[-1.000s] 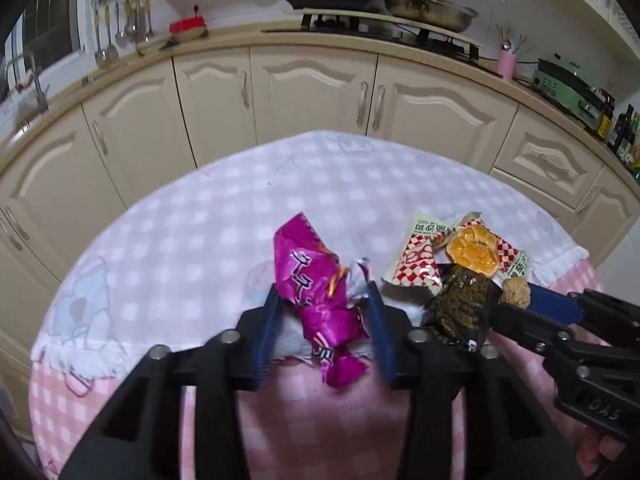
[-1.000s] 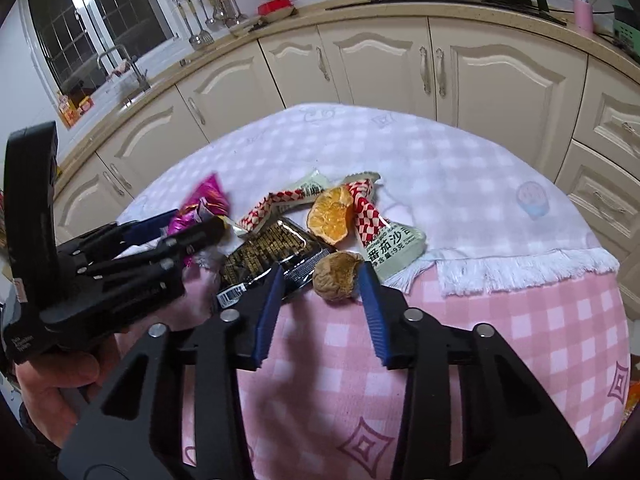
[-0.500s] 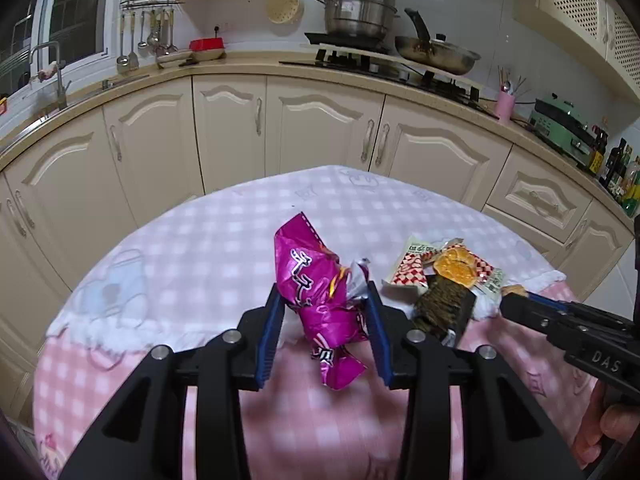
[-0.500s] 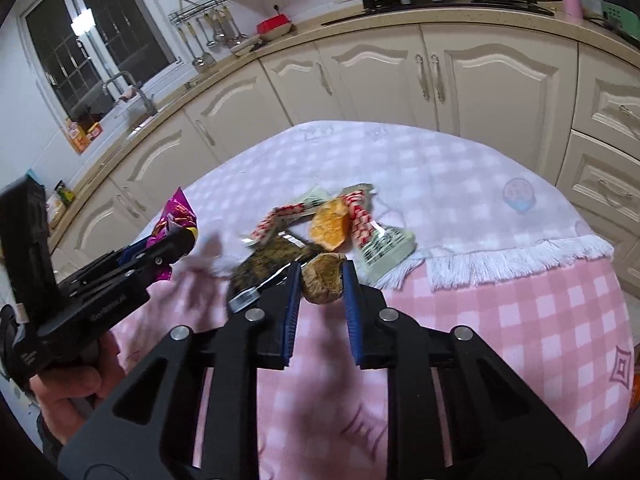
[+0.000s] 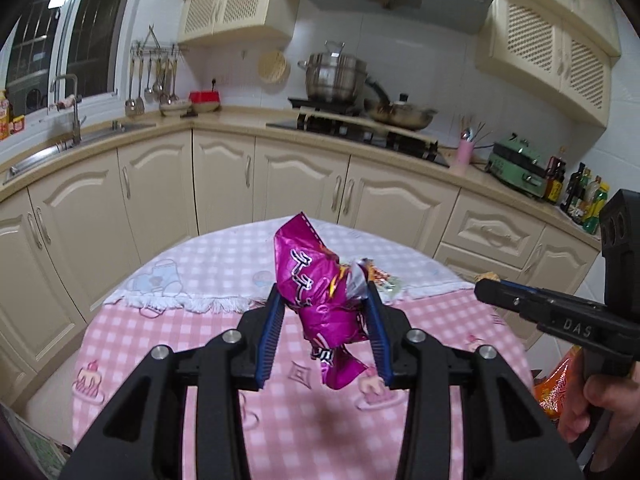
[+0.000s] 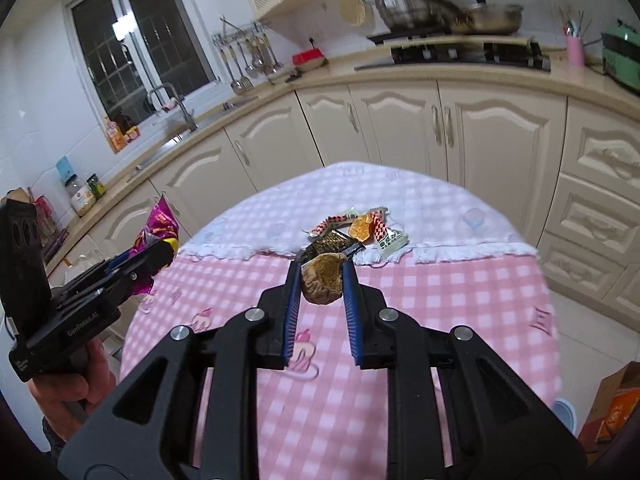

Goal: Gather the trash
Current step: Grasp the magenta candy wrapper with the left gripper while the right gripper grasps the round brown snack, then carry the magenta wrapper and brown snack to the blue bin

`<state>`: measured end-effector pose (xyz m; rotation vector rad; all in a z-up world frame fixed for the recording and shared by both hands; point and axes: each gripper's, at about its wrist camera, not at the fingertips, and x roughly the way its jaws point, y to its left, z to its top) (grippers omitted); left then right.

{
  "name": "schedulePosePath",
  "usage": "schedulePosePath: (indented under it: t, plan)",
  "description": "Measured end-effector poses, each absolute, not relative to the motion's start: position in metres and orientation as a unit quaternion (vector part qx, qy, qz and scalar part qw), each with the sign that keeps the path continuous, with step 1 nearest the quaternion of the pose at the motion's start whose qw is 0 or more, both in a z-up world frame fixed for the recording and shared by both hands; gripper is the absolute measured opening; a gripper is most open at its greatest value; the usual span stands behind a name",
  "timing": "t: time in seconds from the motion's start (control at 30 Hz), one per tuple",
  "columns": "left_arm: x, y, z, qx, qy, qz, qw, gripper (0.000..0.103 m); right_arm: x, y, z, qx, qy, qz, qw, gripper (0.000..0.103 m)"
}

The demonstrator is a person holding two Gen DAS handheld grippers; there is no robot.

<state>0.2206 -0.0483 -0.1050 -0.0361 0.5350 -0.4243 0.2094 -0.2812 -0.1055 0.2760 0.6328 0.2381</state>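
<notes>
Currently both tools are carrying loads above the table. Left gripper is clamping a crumpled magenta wrapper across its middle, tail hanging free below the pads. Foil film looks light, soft and slick, so it is likely to slide under a loose pinch; gripping the bunched centre is the right spot. Right gripper is pinching a brown shrivelled fruit scrap between narrow-set pads. It looks light and squashy, so I'd use moderate force only.

Farther out, near the white cloth's fringe, the rest of the pile is lying on the table: a dark wrapper, an orange slice, and a red-checked packet, overlapping each other. These are thin and flat, so their raised edges are the best places to pinch.
</notes>
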Motion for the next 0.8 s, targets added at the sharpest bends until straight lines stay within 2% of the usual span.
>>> schedulePosePath:
  t: [0.47, 0.8]
  plan:
    - [0.147, -0.104, -0.084, 0.014, 0.238, -0.245, 0.940, 0.039, 0.119, -0.344, -0.072, 0.150, 0.263, 0.117, 0.946, 0.021]
    - [0.120, -0.168, -0.097, 0.041, 0.249, -0.303, 0.919, 0.039, 0.071, -0.413, -0.089, 0.161, 0.271, 0.052, 0.948, 0.021]
